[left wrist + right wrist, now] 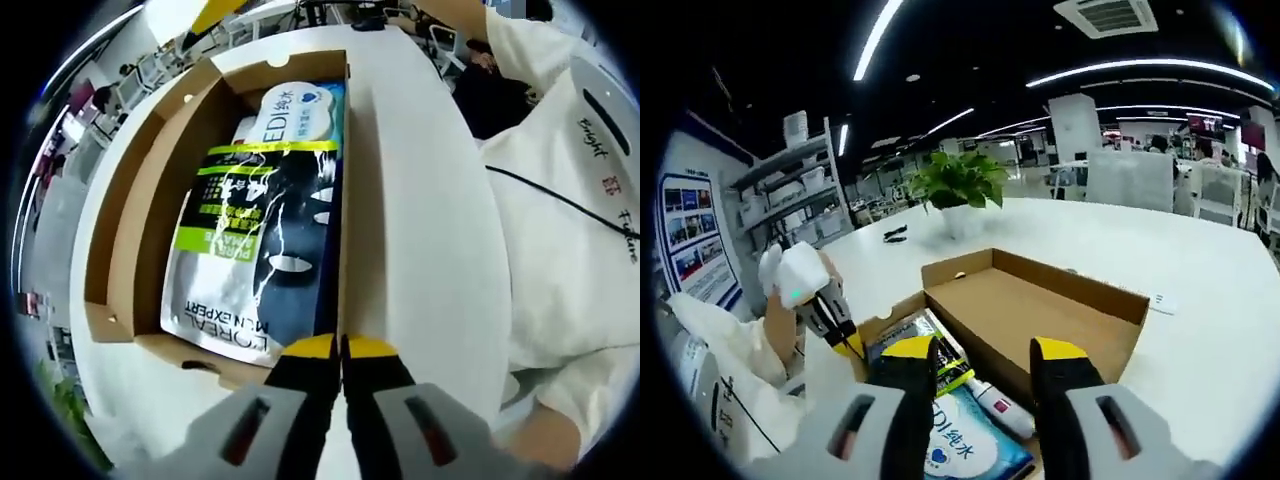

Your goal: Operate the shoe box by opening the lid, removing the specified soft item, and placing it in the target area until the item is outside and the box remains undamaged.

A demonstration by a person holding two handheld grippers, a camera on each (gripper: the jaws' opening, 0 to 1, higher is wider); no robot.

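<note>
Left gripper [341,348]: yellow-tipped jaws pressed together, nothing between them, poised at the near edge of the shoe box [120,200]. Box stands open on the white tabletop [430,200]; lid [1040,300] folded back flat beside it, inner side up. Inside the box lies a soft black-and-green pouch [262,250], and past it a white-and-blue pack [300,110]. Right gripper [985,365]: jaws apart, holding nothing, hovering above the box contents, white-and-blue pack just beneath. A small white tube [995,402] lies next to that pack. Potted green plant [958,185] stands farther back on the tabletop. Person's white sleeve [560,230] borders the tabletop.
</note>
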